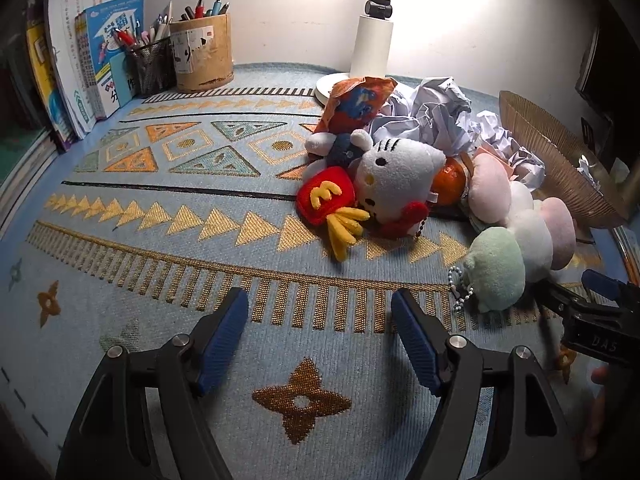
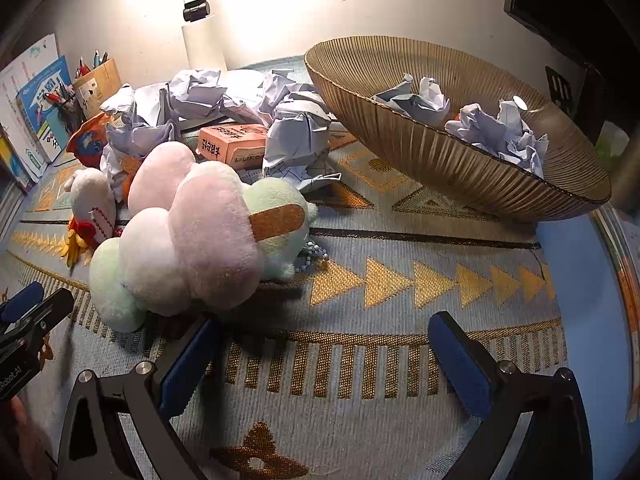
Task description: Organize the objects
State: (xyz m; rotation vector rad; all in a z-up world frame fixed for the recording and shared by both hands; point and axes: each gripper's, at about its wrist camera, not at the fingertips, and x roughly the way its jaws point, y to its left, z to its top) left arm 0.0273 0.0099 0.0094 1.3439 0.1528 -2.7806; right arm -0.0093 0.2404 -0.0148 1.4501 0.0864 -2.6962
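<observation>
Both tongs point(image 1: 319, 336) point(image 2: 326, 360) gape apart; orange point(image 1: 450, 181) mostly hidden behind cat plush point(image 1: 394, 184)

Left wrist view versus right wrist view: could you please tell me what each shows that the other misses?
Only the left wrist view shows the white cat plush face-on and the orange fruit. Only the right wrist view shows crumpled paper inside the bowl and the orange box. Both show the pastel plush, the ribbed bowl and the pen holders.
</observation>
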